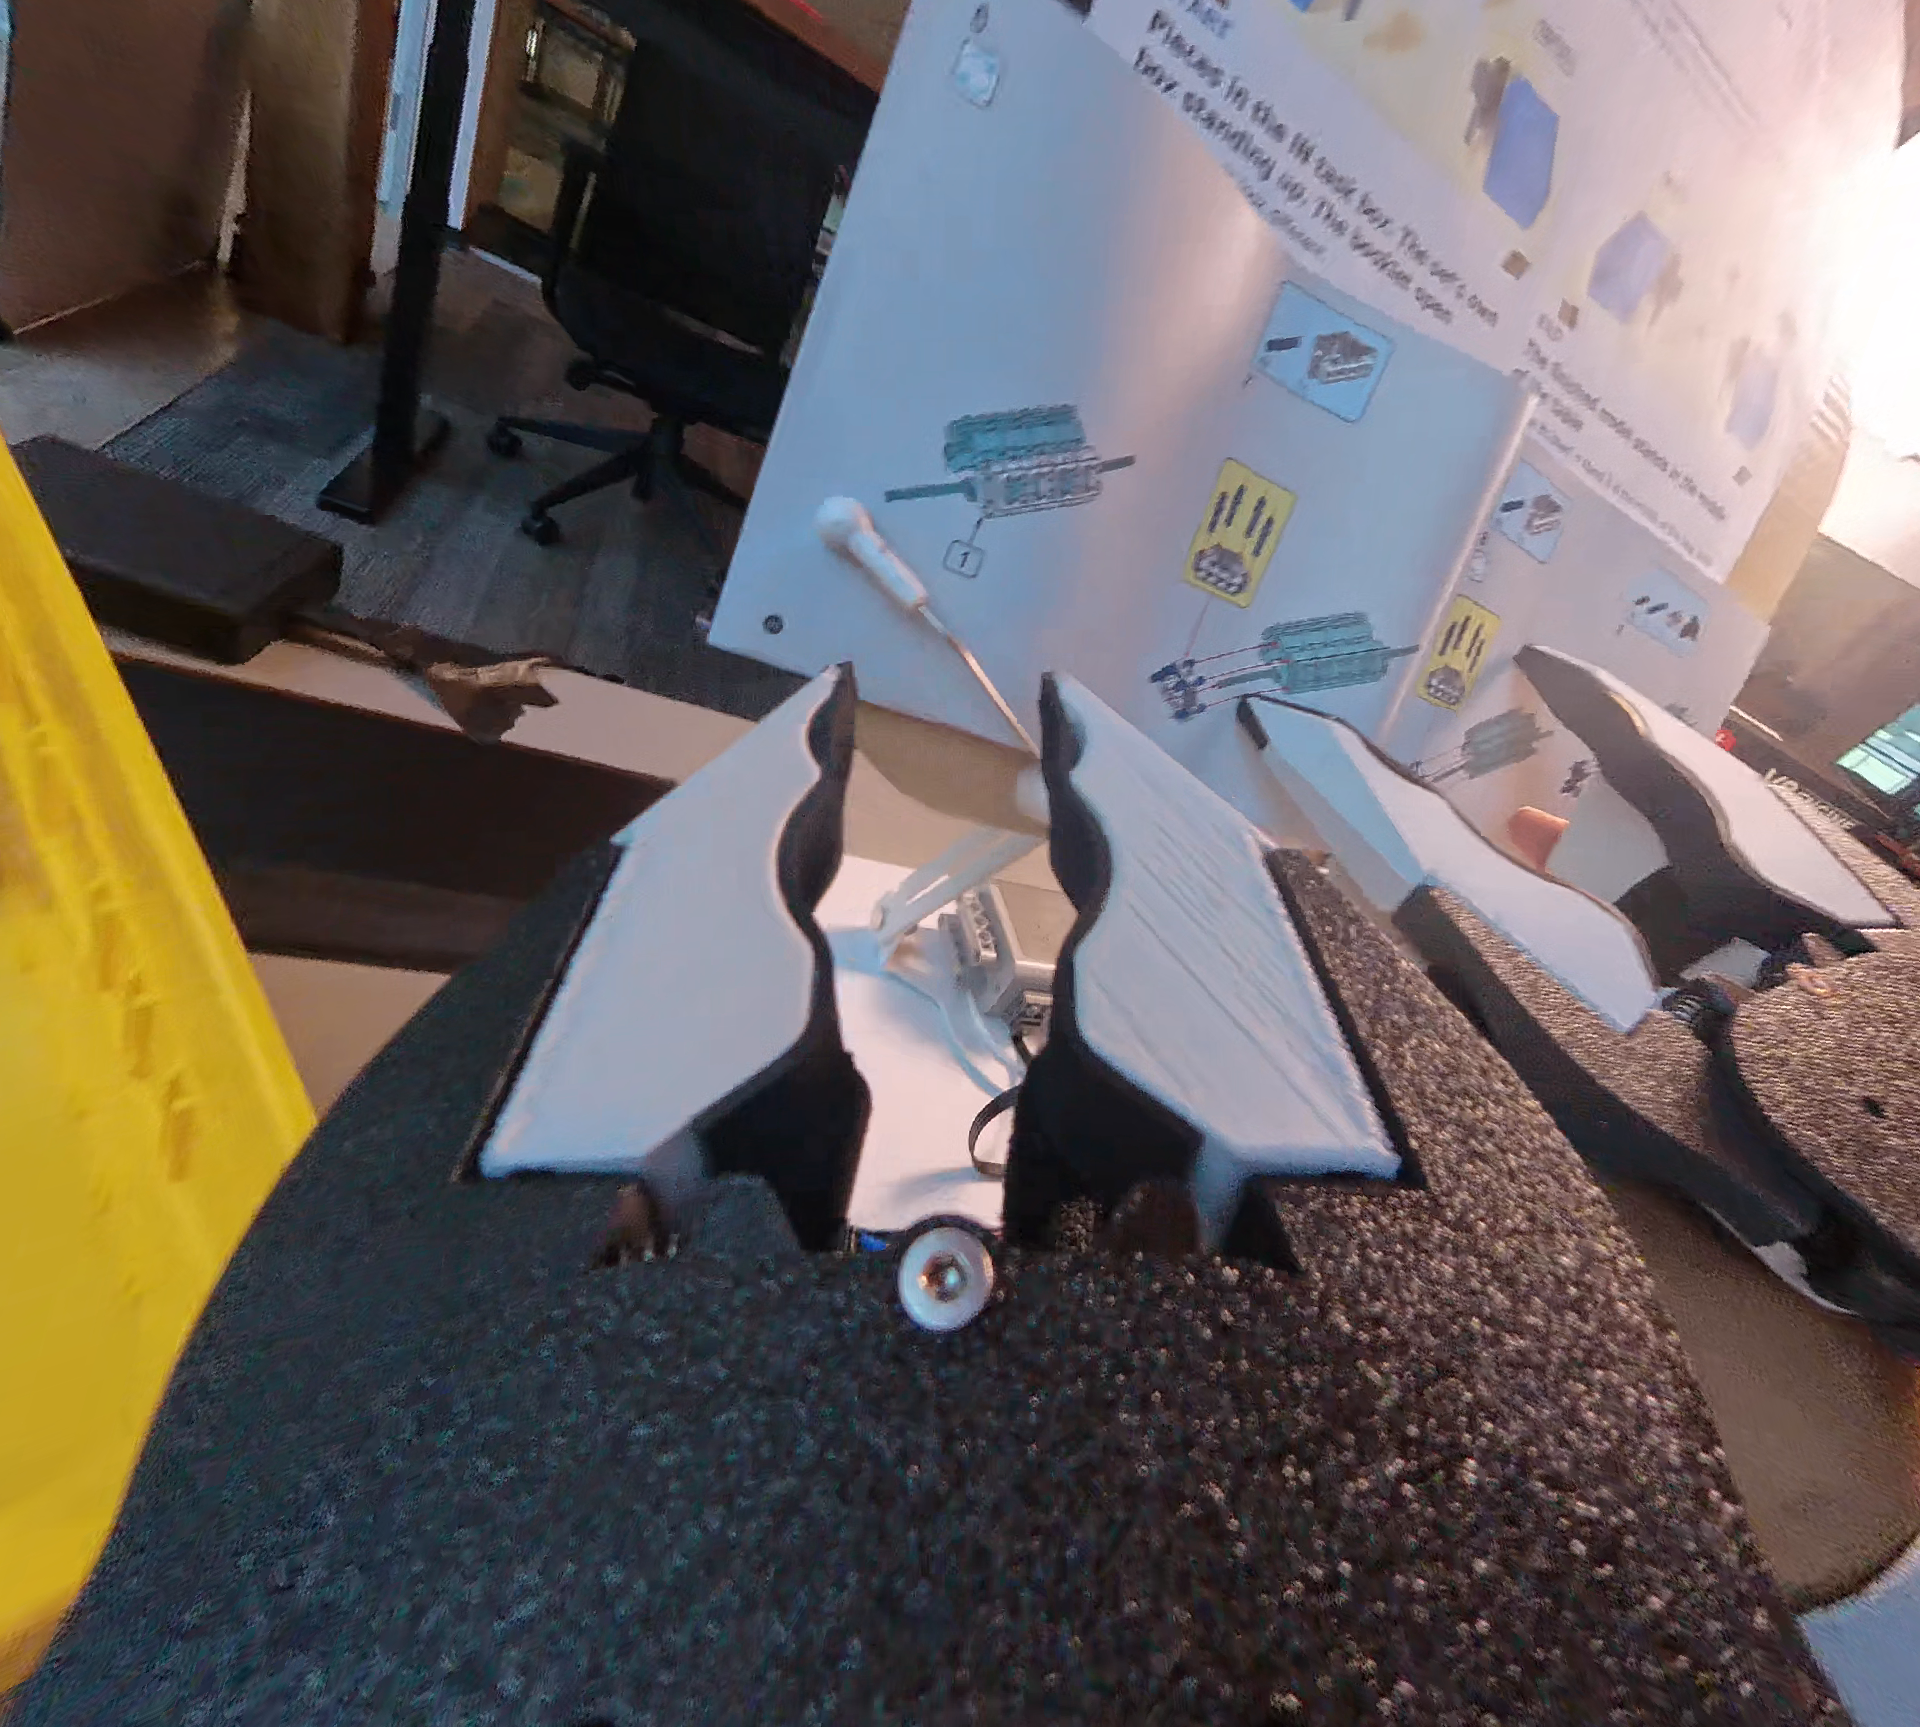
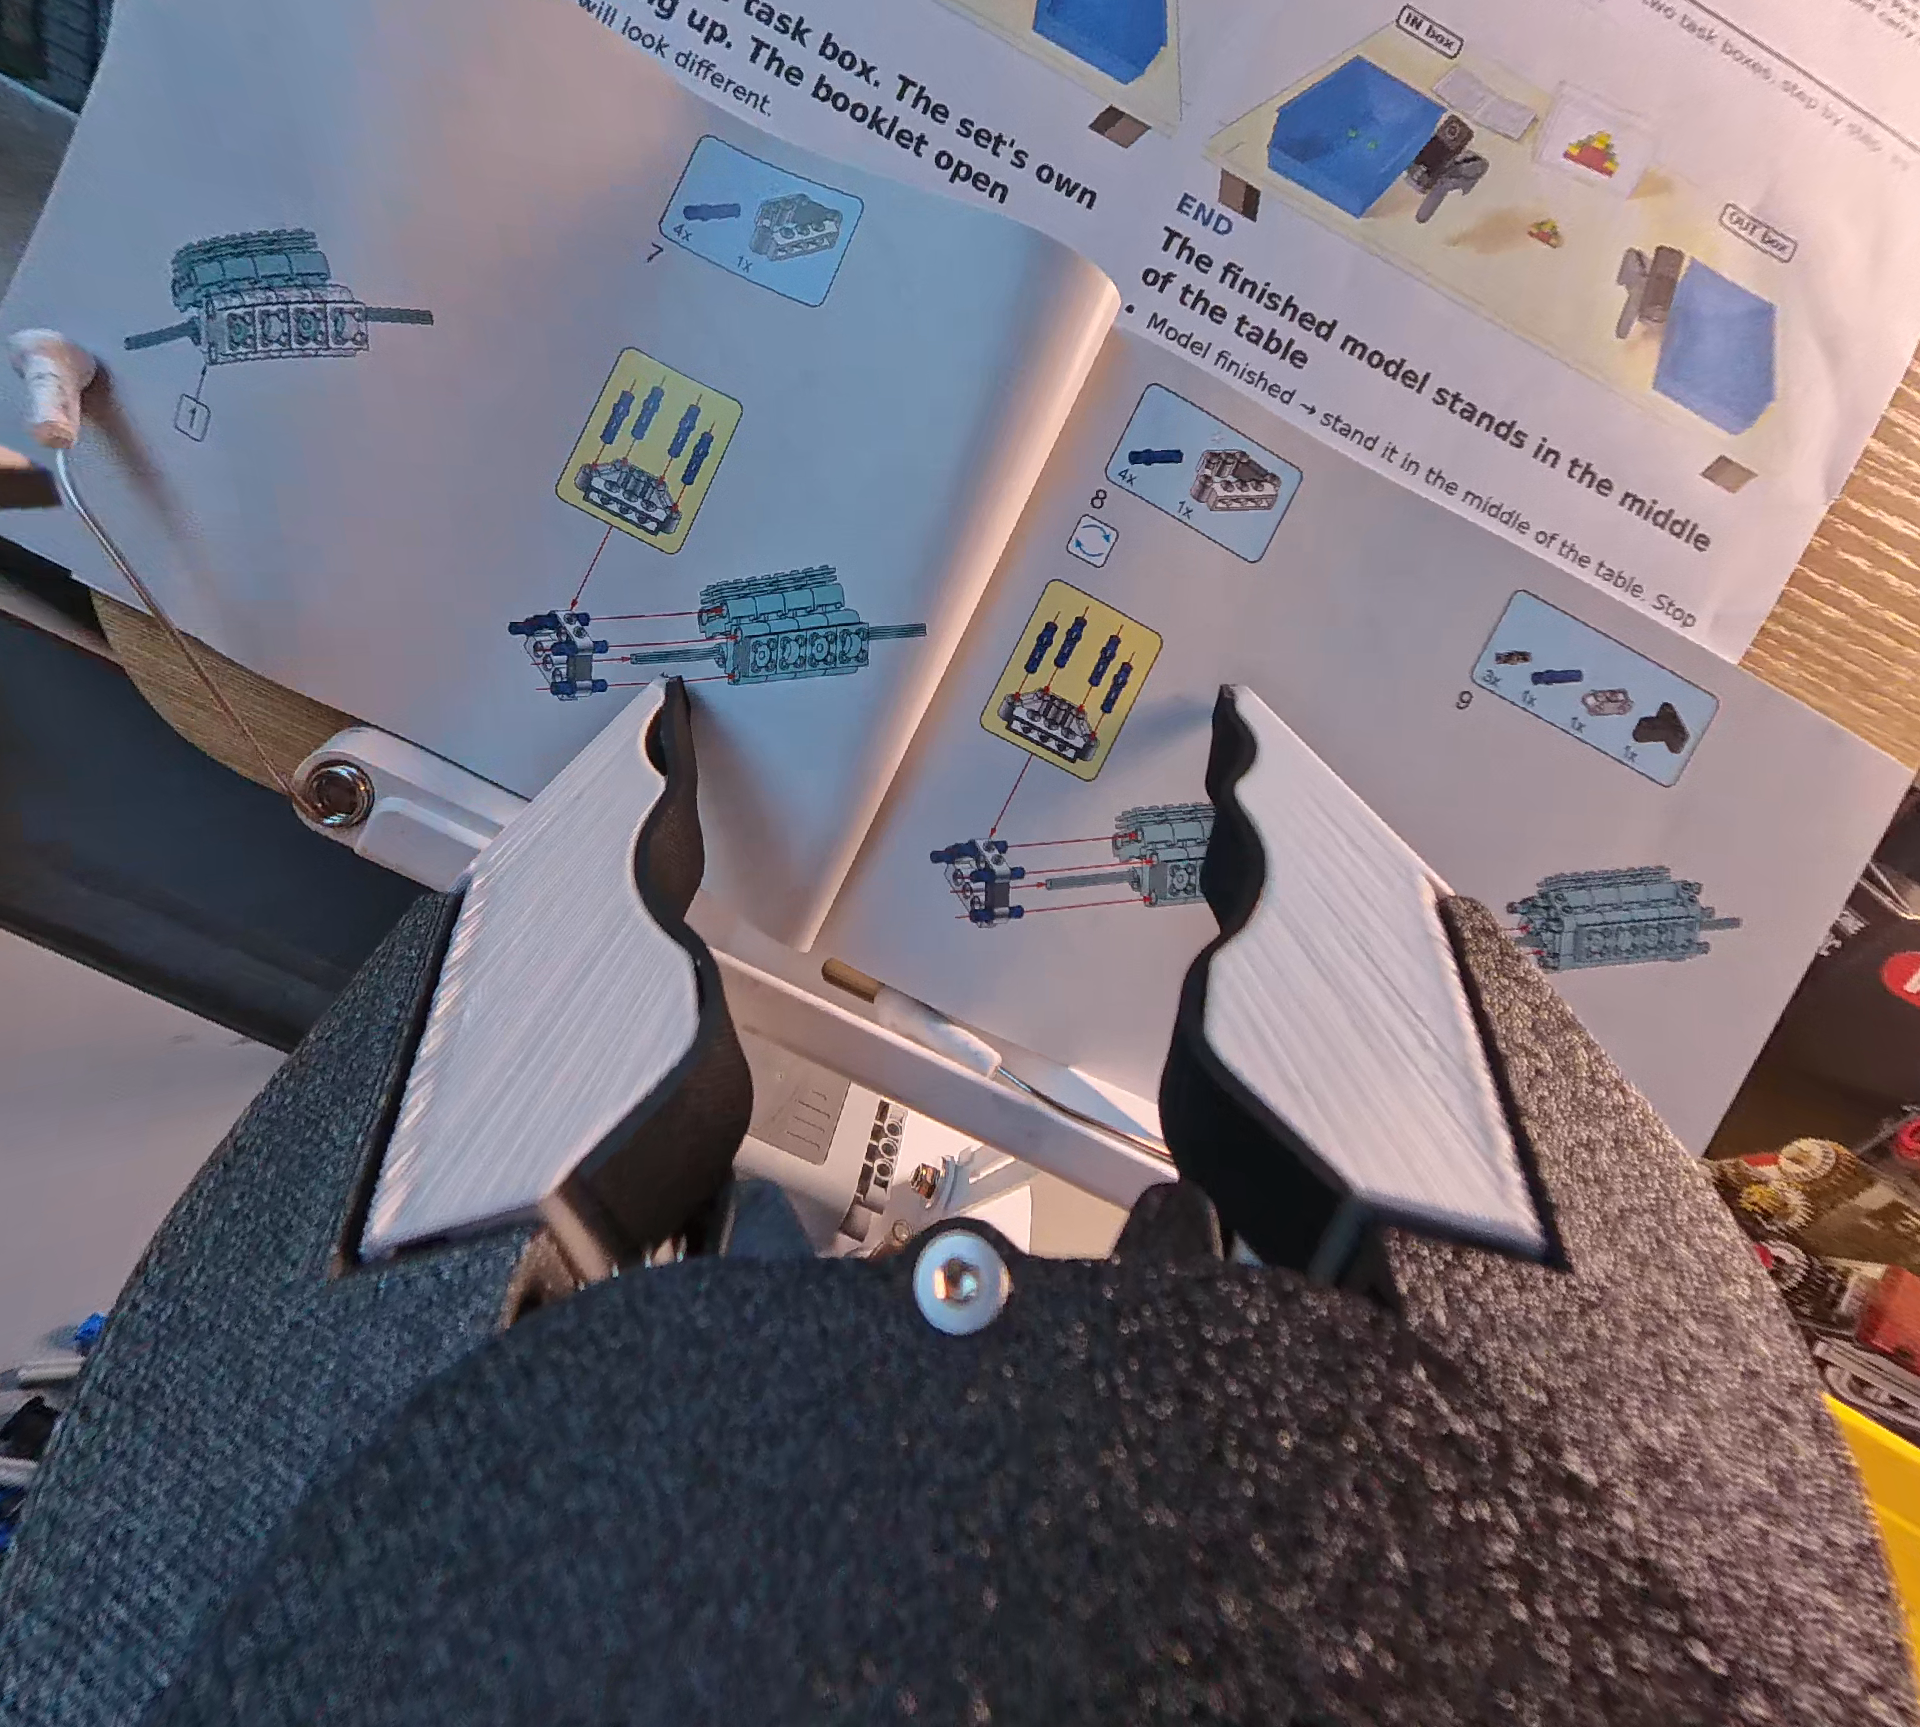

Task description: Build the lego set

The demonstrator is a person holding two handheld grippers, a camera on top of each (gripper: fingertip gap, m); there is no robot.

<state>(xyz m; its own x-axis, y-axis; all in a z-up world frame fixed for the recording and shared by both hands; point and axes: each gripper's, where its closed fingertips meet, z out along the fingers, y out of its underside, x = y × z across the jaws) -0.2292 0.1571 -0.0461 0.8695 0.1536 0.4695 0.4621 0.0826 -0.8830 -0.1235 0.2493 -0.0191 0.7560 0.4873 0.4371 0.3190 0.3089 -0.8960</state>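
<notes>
An open instruction booklet (image 2: 727,347) stands on a white stand (image 2: 416,820); it also shows in the left wrist view (image 1: 1039,306). A thin wire page holder with a white tip (image 1: 868,550) lies across the left page, and its tip shows in the right wrist view (image 2: 42,389). My left gripper (image 1: 945,685) is open with nothing between its pads, close to the booklet's lower left corner; the wire runs down beside its right finger (image 1: 1070,742). My right gripper (image 2: 948,690) is wide open and empty in front of the booklet's fold, and also shows in the left wrist view (image 1: 1392,690).
A large printed sheet (image 2: 1351,150) hangs behind the booklet. A yellow bin (image 1: 104,950) is close on the left. Small light grey brick parts (image 1: 987,950) lie under the stand. A dark box and loose parts (image 2: 1829,1199) sit at the right. An office chair (image 1: 665,275) stands beyond.
</notes>
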